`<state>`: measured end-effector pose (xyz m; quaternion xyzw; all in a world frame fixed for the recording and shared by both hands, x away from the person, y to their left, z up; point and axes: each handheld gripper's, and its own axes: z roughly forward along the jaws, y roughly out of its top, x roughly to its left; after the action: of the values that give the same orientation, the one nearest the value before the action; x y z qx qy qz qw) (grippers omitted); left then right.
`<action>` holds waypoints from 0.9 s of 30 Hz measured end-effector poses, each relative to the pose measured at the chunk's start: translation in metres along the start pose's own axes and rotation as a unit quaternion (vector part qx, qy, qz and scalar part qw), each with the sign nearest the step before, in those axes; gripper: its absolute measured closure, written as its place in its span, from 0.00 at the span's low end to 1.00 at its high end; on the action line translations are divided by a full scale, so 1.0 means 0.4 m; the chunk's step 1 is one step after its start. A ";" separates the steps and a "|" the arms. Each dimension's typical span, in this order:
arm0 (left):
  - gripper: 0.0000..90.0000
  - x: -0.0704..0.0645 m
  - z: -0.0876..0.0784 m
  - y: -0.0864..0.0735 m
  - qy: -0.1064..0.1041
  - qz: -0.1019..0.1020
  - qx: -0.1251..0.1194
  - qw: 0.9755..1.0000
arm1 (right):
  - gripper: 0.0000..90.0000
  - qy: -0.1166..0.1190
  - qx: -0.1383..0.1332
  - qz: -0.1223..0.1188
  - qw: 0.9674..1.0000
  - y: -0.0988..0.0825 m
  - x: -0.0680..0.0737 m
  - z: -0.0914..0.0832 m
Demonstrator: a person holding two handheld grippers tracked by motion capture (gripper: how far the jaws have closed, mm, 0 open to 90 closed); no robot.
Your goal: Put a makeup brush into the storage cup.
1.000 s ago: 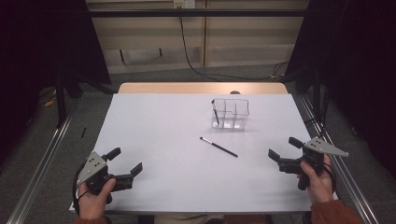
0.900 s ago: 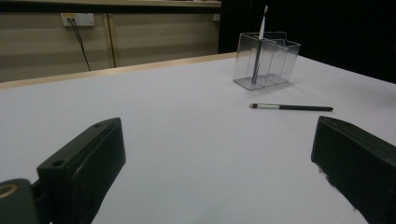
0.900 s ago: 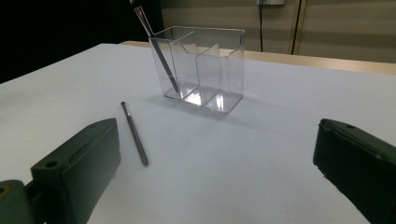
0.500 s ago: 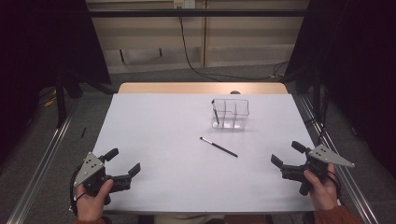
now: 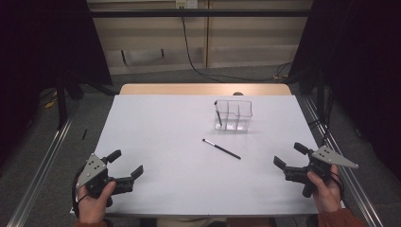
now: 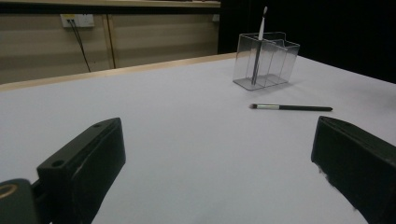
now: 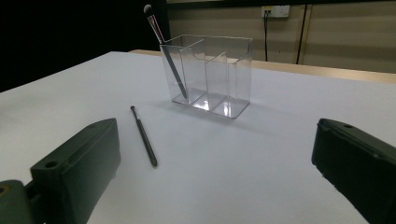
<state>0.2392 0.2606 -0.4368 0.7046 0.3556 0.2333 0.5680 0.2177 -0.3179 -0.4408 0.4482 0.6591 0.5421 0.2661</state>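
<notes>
Left gripper (image 5: 126,164): at the near-left corner of the white table (image 5: 161,137), jaws wide apart, nothing between them; unchanged from 1 second ago.

Loose brush (image 5: 221,149): flat on the table at centre-right, in the same place as before, well apart from both grippers. In the high view its long axis runs diagonally, bristle tip toward the far left, handle end toward the near right.

Clear organiser (image 5: 233,115): beyond the loose brush, 3 compartments, with 1 brush (image 7: 164,44) leaning in an end compartment.

Right gripper (image 5: 290,158): sits slightly nearer the table's front edge than 1 second ago. Its jaws have just been closing a touch but stand apart, empty.

Judgement: no pickup has begun; the brush has yet to be approached.
</notes>
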 end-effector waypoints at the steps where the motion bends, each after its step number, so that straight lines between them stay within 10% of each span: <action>1: 0.03 0.001 -0.001 0.000 0.002 0.000 0.000 1.000 | 0.07 0.007 0.002 0.000 1.000 0.000 0.000 0.002; 27: 0.03 0.004 0.010 0.002 -0.004 -0.004 0.002 1.000 | 0.00 0.059 0.017 -0.037 0.997 0.070 0.047 0.128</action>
<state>0.2432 0.2593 -0.4369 0.7050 0.3568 0.2279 0.5690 0.2605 -0.2769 -0.4253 0.3956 0.6988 0.5459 0.2391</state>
